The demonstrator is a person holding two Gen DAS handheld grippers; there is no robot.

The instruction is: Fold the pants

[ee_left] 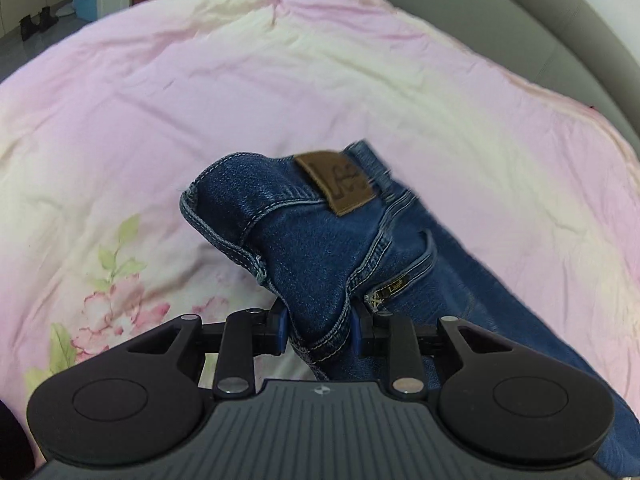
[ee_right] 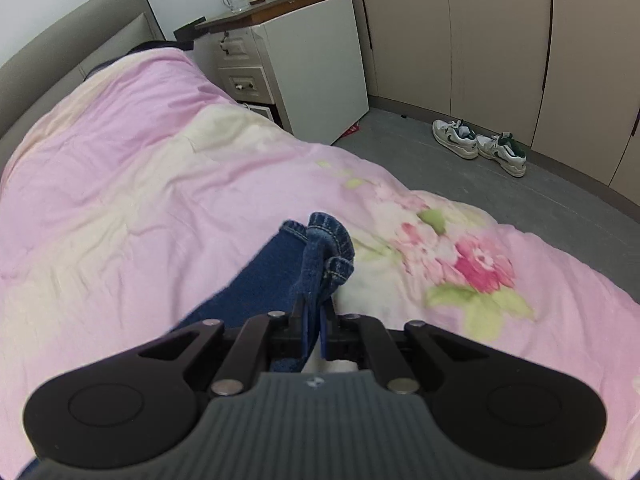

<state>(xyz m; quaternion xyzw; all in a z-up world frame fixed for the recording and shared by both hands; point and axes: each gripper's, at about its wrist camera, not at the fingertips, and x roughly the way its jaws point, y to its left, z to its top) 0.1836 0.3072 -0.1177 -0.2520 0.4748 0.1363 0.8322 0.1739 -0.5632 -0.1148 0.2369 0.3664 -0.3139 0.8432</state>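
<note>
Gripping the blue jeans (ee_left: pixel 320 248) above a pink floral duvet (ee_left: pixel 160 120), the left tongs (ee_left: pixel 319 330) are clamping the waistband while the right tongs (ee_right: pixel 316 330) are pinching a hem.

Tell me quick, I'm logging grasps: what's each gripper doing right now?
Left gripper: shut on the jeans at the waistband.
Right gripper: shut on a jeans hem.

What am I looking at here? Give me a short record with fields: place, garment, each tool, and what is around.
place: bed with pink floral quilt
garment: blue jeans, brown waist patch
left tool: clamped on bunched waist end of the jeans
right tool: shut on a hem end of the jeans
around: white sneakers on grey floor, nightstand with cups and a bottle
</note>
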